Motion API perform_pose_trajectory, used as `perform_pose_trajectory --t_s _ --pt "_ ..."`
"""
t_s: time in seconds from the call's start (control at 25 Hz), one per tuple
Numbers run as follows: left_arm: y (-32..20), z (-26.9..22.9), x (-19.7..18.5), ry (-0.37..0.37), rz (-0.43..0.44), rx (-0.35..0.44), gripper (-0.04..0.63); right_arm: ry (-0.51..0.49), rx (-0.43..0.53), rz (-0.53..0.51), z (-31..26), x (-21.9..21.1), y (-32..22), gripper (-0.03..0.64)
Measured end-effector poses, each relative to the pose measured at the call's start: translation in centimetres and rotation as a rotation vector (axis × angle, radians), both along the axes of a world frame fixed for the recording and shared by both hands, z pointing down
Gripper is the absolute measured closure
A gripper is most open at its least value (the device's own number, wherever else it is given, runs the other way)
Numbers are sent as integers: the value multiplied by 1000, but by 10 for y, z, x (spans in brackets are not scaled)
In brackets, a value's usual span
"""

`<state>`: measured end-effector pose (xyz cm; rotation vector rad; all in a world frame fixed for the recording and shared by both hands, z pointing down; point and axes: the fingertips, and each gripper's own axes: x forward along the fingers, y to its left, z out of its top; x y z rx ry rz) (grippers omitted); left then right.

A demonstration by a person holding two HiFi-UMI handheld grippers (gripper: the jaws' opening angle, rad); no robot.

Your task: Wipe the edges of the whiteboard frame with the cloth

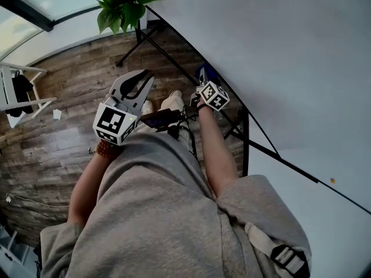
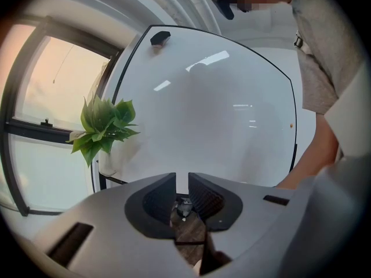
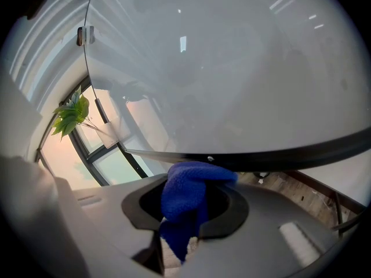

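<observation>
Right gripper [image 3: 194, 181] is clamping the blue cloth [image 3: 184, 198]. Its jaws are closing on the fabric, which is bunching up above them and hanging down below. In the right gripper view the top of the cloth bunch is sitting right against the underside of the black frame [image 3: 262, 160] along the whiteboard [image 3: 232, 68] bottom edge. It looks like contact, though I can't confirm pressure.

Head view is showing the same thing. The right gripper [image 1: 203, 79] is reaching down to the board's lower edge, with the cloth [image 1: 204, 71] showing as a blue patch at the frame line and the marker cube just behind it. The whiteboard [image 1: 278, 68] is filling the right side of that view, and its frame [image 1: 290, 164] is running diagonally.

Left gripper [image 2: 181, 181] is carrying nothing. Its jaws are standing a narrow slit apart, with only the board and a bit of floor showing through. It is pointing at the whiteboard [image 2: 214, 109] face from well back, with the frame's [image 2: 295, 132] far side edge in sight. In the head view the left gripper [image 1: 146, 75] is hanging out over the wooden floor [image 1: 64, 132], well apart from the board and not touching it.

A small dark object [image 2: 159, 37] is sitting at the board's upper corner in the left gripper view; I can't tell what it is. A green plant [image 1: 124, 2] is showing just beyond the board's far corner, and it is also in both gripper views [image 2: 101, 129] [image 3: 71, 116].
</observation>
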<state>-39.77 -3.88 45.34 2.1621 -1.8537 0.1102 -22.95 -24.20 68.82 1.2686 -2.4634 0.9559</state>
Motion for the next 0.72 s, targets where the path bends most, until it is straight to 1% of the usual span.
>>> perform_pose_trajectory --t_s 0.2,0.72 --pt "5 3 -1 1 -13 -9 525 3 -11 -17 0 -6 1 491" --pt "18 5 -21 -9 -83 -13 525 -21 -9 -40 3 -34 -3 491"
